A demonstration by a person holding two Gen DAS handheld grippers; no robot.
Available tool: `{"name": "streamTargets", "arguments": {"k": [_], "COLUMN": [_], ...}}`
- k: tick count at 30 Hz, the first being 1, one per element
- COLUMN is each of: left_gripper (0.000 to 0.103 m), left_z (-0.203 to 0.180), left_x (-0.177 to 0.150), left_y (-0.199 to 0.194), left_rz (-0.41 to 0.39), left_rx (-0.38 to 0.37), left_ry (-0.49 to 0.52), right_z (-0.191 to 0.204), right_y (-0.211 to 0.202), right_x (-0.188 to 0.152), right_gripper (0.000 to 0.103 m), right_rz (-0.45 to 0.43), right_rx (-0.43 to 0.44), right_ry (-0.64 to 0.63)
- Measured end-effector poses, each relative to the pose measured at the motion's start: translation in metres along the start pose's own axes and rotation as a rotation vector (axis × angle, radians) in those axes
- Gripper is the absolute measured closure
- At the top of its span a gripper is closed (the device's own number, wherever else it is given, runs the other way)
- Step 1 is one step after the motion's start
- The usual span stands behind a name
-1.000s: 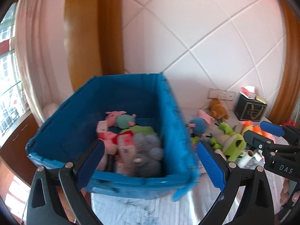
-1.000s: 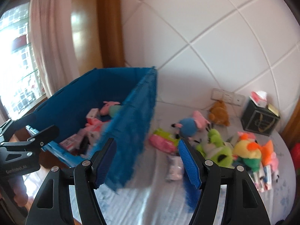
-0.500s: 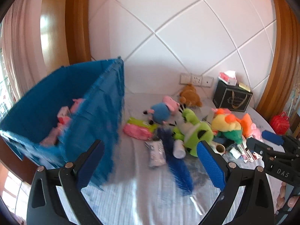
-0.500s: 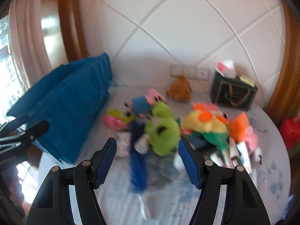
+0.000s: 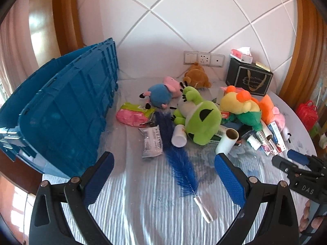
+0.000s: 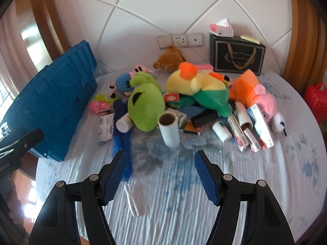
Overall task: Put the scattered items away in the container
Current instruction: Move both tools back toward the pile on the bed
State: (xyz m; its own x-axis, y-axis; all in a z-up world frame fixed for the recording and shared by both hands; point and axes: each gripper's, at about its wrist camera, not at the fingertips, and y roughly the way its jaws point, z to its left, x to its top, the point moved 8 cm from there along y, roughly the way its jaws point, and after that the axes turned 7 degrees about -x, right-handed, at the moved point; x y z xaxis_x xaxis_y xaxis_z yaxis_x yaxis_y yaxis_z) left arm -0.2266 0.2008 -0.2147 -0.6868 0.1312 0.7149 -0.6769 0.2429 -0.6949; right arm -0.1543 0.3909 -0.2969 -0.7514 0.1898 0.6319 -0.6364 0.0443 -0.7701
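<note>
Both the left gripper [image 5: 163, 173] and the right gripper [image 6: 160, 170] hovered with jaws spread and nothing between them, above the pale striped tablecloth [image 6: 184, 204]. The blue plastic crate [image 5: 67, 112] stood at the table's left edge, apart from the scattered pile. In that pile a green frog plush [image 6: 146, 104] lay against a yellow-and-green parrot plush [image 6: 200, 87], with a white roll on a cardboard core [image 6: 168, 129] just in front of them and a blue bottle brush [image 5: 177, 159] stretching toward the left gripper.
</note>
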Motion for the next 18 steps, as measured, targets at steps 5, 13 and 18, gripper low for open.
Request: {"name": "streamTargets", "arguments": {"k": [5, 13, 18], "left_gripper": [0.003, 0.003, 0.003], "left_z": [-0.01, -0.013, -0.004], "left_x": [-0.003, -0.022, -0.041], "left_y": [0.021, 0.074, 0.115], "left_rz": [0.029, 0.121, 0.155], "left_rx": [-0.041, -0.062, -0.007], "left_ry": [0.029, -0.007, -0.096], "right_z": [0.002, 0.001, -0.009], "right_y": [0.008, 0.05, 0.096], "right_x": [-0.003, -0.012, -0.014], "right_gripper": [0.034, 0.034, 0.034], "right_rz": [0.013, 0.067, 0.102], "right_rx": [-0.032, -0.024, 0.005], "right_ry": [0.009, 0.004, -0.022]}}
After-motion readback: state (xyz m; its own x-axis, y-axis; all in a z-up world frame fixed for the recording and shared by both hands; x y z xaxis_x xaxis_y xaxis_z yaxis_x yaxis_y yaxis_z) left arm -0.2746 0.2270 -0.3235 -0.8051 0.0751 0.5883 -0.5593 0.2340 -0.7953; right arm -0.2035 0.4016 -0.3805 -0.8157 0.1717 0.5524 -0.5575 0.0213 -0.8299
